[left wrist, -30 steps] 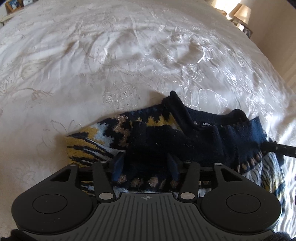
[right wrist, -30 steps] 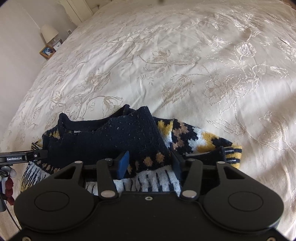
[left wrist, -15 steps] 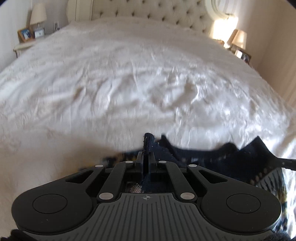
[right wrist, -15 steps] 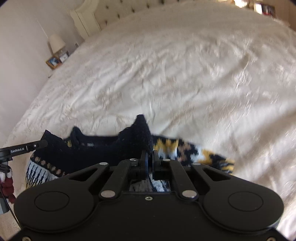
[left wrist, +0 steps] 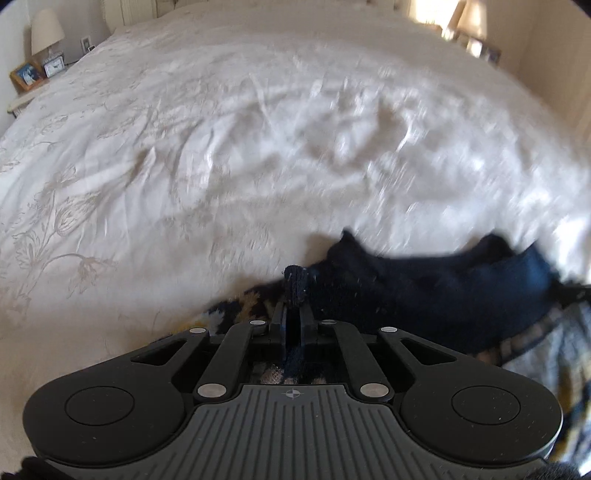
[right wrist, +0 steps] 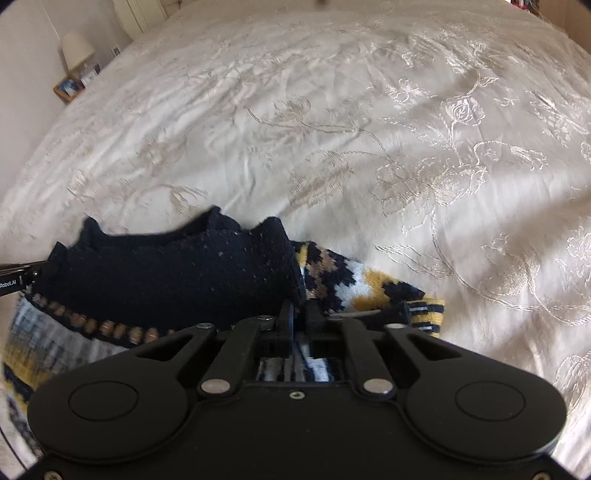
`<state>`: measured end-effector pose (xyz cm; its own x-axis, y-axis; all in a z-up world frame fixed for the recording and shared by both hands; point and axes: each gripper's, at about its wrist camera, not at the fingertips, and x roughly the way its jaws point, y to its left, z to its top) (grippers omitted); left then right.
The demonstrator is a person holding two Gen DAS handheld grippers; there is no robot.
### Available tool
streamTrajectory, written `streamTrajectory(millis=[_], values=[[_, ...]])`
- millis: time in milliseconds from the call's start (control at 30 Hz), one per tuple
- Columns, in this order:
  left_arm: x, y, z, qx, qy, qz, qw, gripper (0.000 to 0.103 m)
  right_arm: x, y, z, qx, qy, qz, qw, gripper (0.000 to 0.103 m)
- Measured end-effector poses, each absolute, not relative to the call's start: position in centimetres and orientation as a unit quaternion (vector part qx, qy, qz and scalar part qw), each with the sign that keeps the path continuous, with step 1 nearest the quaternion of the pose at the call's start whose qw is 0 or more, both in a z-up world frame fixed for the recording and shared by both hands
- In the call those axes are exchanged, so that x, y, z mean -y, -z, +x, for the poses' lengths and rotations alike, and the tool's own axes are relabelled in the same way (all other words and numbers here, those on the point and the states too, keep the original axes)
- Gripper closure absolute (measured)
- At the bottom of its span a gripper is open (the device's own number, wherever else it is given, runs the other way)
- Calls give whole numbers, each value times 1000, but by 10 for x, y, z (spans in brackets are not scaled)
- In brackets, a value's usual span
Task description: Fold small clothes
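Observation:
A small knitted sweater [left wrist: 424, 295], navy with yellow, white and tan patterns, lies bunched on the white bed cover [left wrist: 184, 166]. My left gripper [left wrist: 294, 306] pinches a raised fold of its navy knit; the jaws are just starting to open, but the pads still press the cloth. In the right wrist view the sweater [right wrist: 177, 280] spreads to the left, its patterned sleeve [right wrist: 369, 288] to the right. My right gripper [right wrist: 300, 314] is opening, a narrow gap shows between its fingers, and the navy edge hangs at the tips.
The embroidered cover [right wrist: 406, 147] stretches far ahead on all sides. A bedside table with a lamp [left wrist: 46, 29] and a photo frame [left wrist: 27, 74] stands at the far left. Another lamp [left wrist: 471, 14] stands far right. The left gripper's arm [right wrist: 14, 280] shows beside the sweater.
Both grippers went from open over the sweater to shut on folds of navy knit. The left one lifted its fold. The right one's jaws have since parted a little.

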<state>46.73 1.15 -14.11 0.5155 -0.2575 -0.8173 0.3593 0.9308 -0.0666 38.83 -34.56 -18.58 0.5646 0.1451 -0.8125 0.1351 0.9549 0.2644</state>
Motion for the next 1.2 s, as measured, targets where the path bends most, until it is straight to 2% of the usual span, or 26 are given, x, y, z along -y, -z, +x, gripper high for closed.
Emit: streamTrajectory(millis=[33,67,100,133,367,633,800,833,867,900,1000,1133,1167,1200], values=[[-15,135,469,-460,182,47,867,90,348,181,385,-454,-2,157,877,73],[-19,130,471,-463,186,40,865,81,351,176,380,-442,0,162,882,62],[-26,123,473,-469,195,31,861,77,354,172,375,-434,2,167,885,57],[-29,120,475,-472,205,24,857,74,357,168,372,-431,5,172,886,57],[-63,95,434,-466,210,33,859,73,366,154,318,-428,-4,190,883,57],[-77,140,344,-541,182,6,821,73,346,172,251,-470,-14,179,864,53],[-72,160,324,-560,180,24,808,73,342,187,236,-494,-13,175,852,53],[-71,162,324,-561,177,24,808,73,342,189,237,-498,-16,179,848,57],[-70,163,326,-563,174,22,807,73,340,191,238,-505,-18,179,844,67],[-70,163,328,-566,170,19,806,73,337,191,240,-512,-21,172,841,91],[-69,162,331,-569,166,20,805,73,330,180,240,-515,-6,124,848,94],[-63,153,331,-566,166,34,807,73,338,184,240,-531,24,130,837,94],[-62,149,328,-566,165,35,807,73,336,180,239,-525,19,130,841,93],[-60,143,324,-563,166,35,809,73,333,174,239,-516,13,133,846,88]])
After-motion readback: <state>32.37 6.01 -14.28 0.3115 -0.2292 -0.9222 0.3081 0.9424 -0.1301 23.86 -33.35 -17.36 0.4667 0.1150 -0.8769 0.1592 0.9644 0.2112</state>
